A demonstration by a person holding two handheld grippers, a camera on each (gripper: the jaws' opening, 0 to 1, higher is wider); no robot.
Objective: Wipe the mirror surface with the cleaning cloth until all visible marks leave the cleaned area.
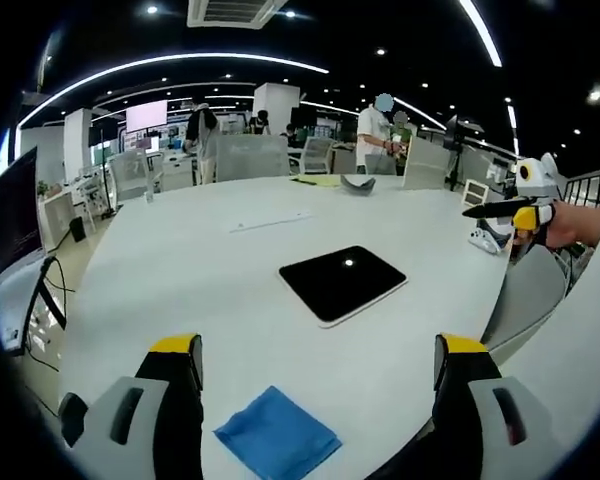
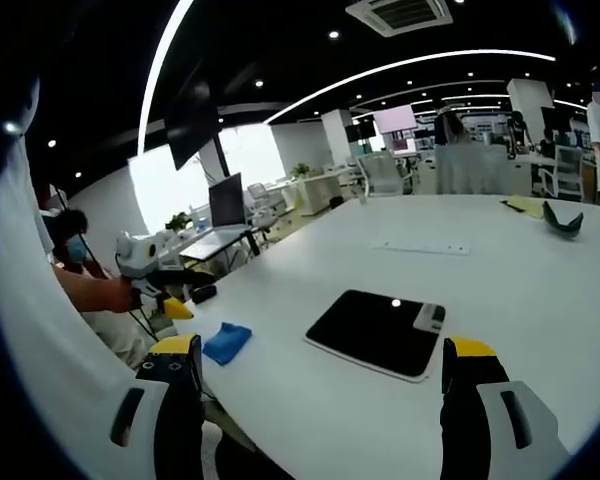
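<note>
A dark rectangular mirror [image 1: 342,283] with a white rim lies flat on the white table [image 1: 180,290]; a ceiling light glints in it. A blue cleaning cloth [image 1: 276,436] lies near the table's edge, between and just ahead of my left gripper [image 1: 320,365], which stands open with nothing held. In the right gripper view the mirror [image 2: 376,331] lies ahead of my open right gripper [image 2: 320,362], and the cloth [image 2: 226,342] sits at the left edge by the left gripper [image 2: 152,282]. The right gripper [image 1: 525,205] comes into the left gripper view from the right.
A white strip [image 1: 270,220] and a dark curved object [image 1: 358,184] with yellow papers lie farther across the table. Chairs [image 1: 248,157], desks with monitors and standing people fill the office behind. A person's white sleeve [image 2: 40,330] borders the right gripper view.
</note>
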